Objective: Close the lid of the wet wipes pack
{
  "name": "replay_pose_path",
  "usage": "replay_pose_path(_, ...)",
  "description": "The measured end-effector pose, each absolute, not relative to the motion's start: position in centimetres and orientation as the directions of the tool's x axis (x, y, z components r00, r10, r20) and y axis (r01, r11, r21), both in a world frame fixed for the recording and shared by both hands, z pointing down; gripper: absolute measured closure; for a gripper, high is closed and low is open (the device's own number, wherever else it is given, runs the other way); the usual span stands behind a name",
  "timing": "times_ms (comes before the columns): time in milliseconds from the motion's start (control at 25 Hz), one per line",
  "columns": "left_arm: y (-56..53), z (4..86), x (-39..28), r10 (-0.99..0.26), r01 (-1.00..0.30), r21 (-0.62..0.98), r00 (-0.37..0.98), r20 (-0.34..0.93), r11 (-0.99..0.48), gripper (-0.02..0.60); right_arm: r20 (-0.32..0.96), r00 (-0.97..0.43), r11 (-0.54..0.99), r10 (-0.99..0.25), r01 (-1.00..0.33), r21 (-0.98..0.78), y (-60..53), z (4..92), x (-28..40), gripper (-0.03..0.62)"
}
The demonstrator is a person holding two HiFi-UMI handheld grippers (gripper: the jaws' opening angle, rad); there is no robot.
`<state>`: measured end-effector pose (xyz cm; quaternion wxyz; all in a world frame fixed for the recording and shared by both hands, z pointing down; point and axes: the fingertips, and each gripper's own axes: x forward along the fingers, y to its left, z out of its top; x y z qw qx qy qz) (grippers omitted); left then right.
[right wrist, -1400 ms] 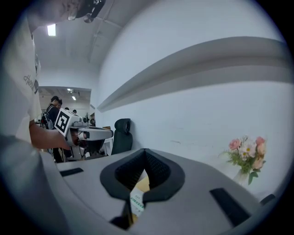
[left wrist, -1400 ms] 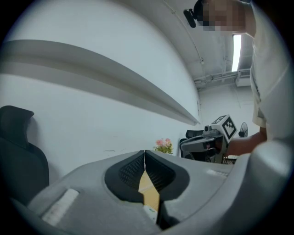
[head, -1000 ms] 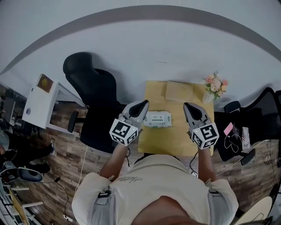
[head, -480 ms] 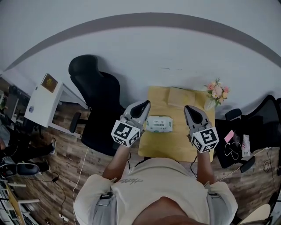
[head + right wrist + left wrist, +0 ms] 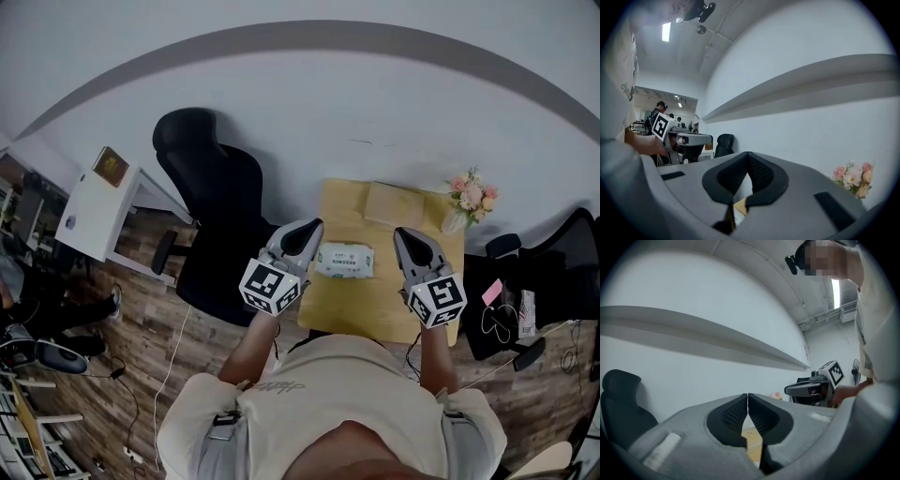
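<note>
The left tool (image 5: 302, 232) and right tool (image 5: 409, 238) still flank the pack (image 5: 344, 260) on the table (image 5: 375, 302), each pressed together and empty; little has moved, so closing probably hasn't begun.

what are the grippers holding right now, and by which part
Nothing is held. The left gripper and right gripper are both shut and empty; the wet wipes pack lies on the table between them.
</note>
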<state>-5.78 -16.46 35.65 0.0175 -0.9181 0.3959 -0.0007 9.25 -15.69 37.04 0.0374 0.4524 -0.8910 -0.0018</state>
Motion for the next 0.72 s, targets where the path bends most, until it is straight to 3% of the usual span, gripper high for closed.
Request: replay_pose_path(720,-17.1,36.8,-4.9,-0.7,-0.7,-0.028,0.714,0.001,-0.714,0.563,0.088,-0.553,0.558,-0.828,-0.829,0.043,-15.5,38.1,10.0,0.593)
